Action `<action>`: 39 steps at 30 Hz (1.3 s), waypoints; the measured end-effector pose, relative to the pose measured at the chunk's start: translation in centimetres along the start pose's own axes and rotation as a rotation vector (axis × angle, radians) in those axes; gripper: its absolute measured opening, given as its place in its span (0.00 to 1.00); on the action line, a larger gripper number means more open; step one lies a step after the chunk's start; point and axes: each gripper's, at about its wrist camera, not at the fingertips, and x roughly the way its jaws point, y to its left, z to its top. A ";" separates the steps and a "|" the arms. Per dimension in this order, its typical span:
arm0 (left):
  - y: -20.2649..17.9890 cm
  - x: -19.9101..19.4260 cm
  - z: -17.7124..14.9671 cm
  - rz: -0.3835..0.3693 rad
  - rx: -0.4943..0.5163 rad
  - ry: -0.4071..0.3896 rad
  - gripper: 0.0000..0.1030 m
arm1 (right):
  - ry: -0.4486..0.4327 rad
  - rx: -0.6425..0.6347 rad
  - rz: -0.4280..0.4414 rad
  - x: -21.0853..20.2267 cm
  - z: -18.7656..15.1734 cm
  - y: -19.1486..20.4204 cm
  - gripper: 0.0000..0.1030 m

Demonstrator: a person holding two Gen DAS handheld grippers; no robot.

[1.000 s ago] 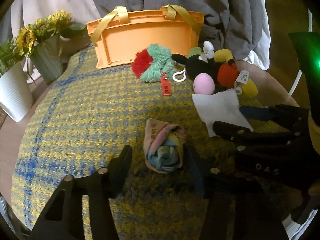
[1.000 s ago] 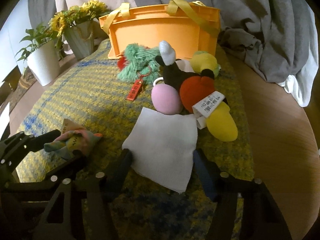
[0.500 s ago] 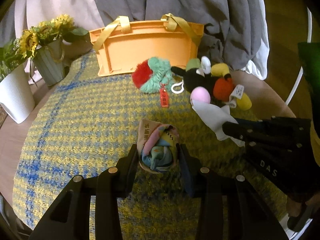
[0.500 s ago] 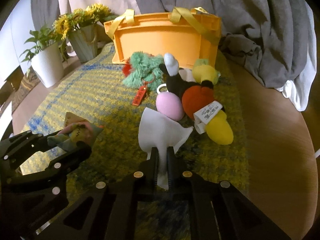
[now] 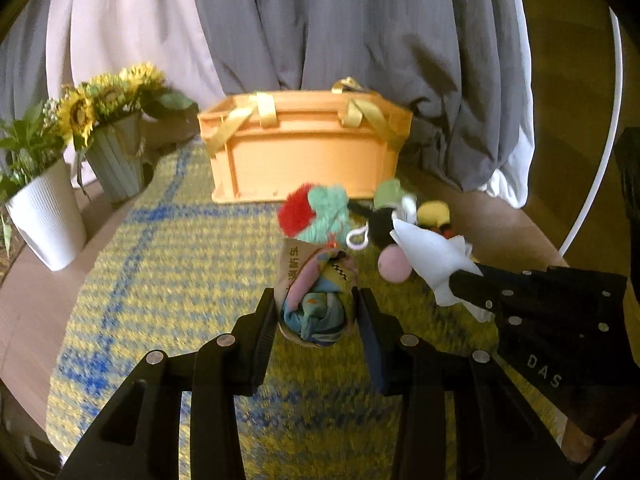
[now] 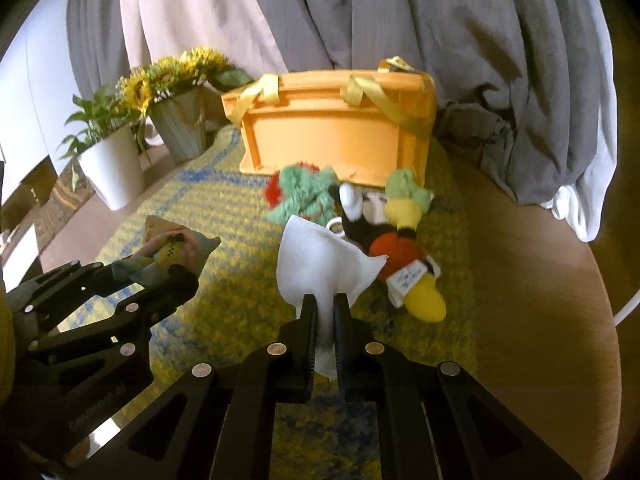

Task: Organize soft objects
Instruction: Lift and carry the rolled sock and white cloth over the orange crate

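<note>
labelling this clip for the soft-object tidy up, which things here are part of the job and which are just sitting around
Part of the job:
- colourful cloth bundle in the left tool
- white cloth in the right tool
- mouse plush
- red and green plush
- orange basket

Just there:
- sunflower vase
- white plant pot
- grey curtain
- yellow and blue mat

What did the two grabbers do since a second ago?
The left gripper closed its fingers on the colourful sock bundle and lifted it. The right gripper pinched the white cloth and raised it off the mat. The plush toys and orange basket stayed put.
</note>
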 end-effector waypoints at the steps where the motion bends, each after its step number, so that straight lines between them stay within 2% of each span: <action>1: 0.0 -0.2 0.3 -0.001 -0.001 -0.008 0.38 | -0.008 0.001 -0.001 -0.3 0.3 0.1 0.09; 17: 2.7 -2.5 6.9 -0.027 0.033 -0.160 0.38 | -0.171 0.053 -0.042 -3.7 6.1 1.7 0.09; 39: 6.5 -1.6 15.1 -0.043 0.104 -0.335 0.38 | -0.373 0.085 -0.134 -3.8 14.1 3.4 0.09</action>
